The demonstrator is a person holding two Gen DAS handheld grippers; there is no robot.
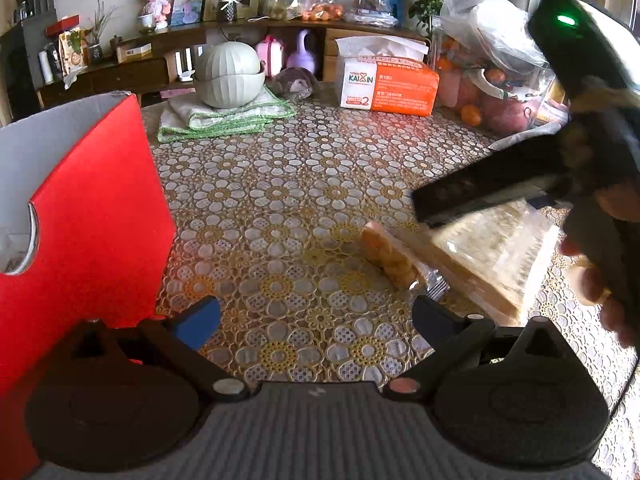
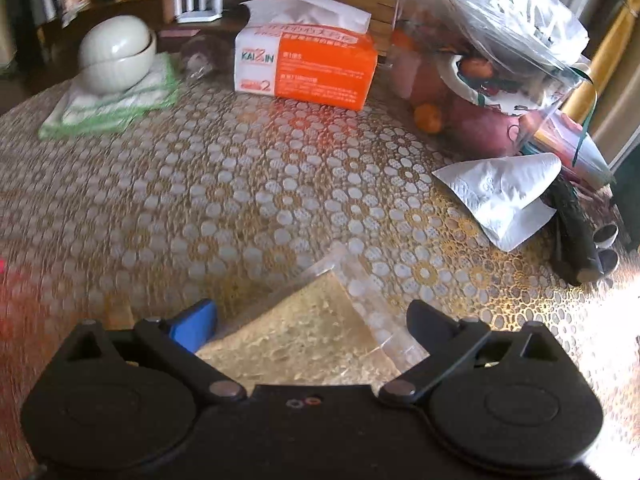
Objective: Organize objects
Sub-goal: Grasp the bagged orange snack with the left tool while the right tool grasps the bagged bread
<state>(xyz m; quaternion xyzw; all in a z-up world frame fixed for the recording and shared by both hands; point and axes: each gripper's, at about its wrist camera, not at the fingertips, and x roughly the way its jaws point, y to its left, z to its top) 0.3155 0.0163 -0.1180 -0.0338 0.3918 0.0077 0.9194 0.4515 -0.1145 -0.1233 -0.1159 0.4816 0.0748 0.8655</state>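
In the left wrist view, my left gripper (image 1: 316, 320) stands open low over the flower-patterned tablecloth (image 1: 280, 184), with nothing between its fingers. Close on its left stands a red cardboard box (image 1: 96, 224). Ahead to the right lie a small wrapped bread roll (image 1: 388, 256) and a clear bag of sliced bread (image 1: 492, 256). One of the right gripper's fingers (image 1: 480, 188) hangs over that bag, and a hand (image 1: 596, 284) holds the tool. In the right wrist view, my right gripper (image 2: 314, 320) is open, with the bagged sliced bread (image 2: 304, 332) lying between its spread fingers.
At the back are an orange tissue pack (image 2: 308, 68), stacked white bowls (image 2: 116, 56) on a folded green towel (image 2: 108, 108), and plastic bags of fruit (image 2: 480, 60). A folded white napkin (image 2: 504, 192) and a dark object (image 2: 572, 232) lie at the right.
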